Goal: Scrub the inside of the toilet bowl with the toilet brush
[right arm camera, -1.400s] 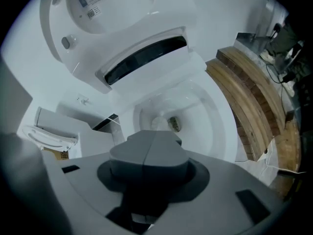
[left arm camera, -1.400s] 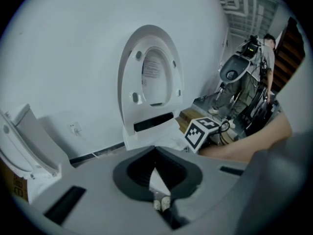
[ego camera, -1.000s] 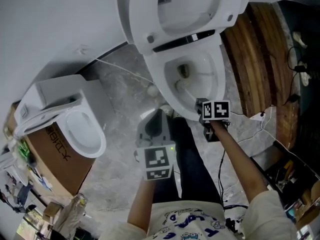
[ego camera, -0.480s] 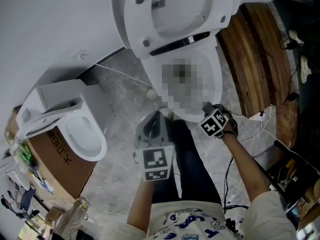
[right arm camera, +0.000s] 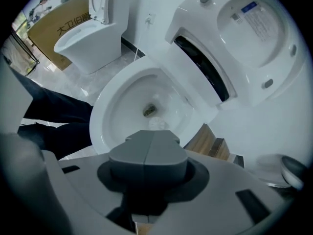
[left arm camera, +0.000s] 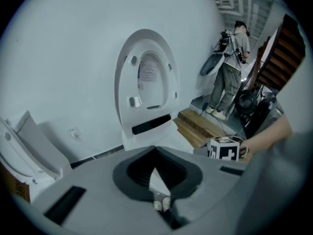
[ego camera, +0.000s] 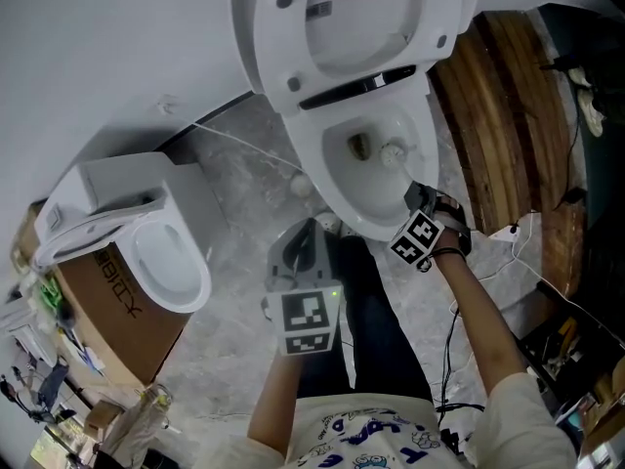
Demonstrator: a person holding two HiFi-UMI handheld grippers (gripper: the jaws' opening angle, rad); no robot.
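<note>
The white toilet bowl (ego camera: 363, 191) stands open with its lid and seat (ego camera: 342, 27) raised against the wall. A white round brush head (ego camera: 394, 151) sits inside the bowl, just right of the drain (ego camera: 359, 146). My right gripper (ego camera: 414, 199) hangs over the bowl's front right rim, shut on the toilet brush. In the right gripper view the brush head (right arm camera: 157, 124) shows just beyond the closed jaws of the right gripper (right arm camera: 146, 151), and the handle is hidden by them. My left gripper (ego camera: 311, 227) is held back over my legs, shut and holding nothing; it points at the toilet (left arm camera: 146, 97).
A second toilet (ego camera: 146, 233) stands at the left on a cardboard box (ego camera: 112, 306). Wooden steps (ego camera: 508, 115) lie right of the bowl, with cables (ego camera: 513, 228) on the floor. Clutter fills the bottom left corner. A person (left arm camera: 230, 77) stands far off.
My right gripper has turned and swept the brush head from the bowl's left side to the right of the drain. The left gripper has stayed put.
</note>
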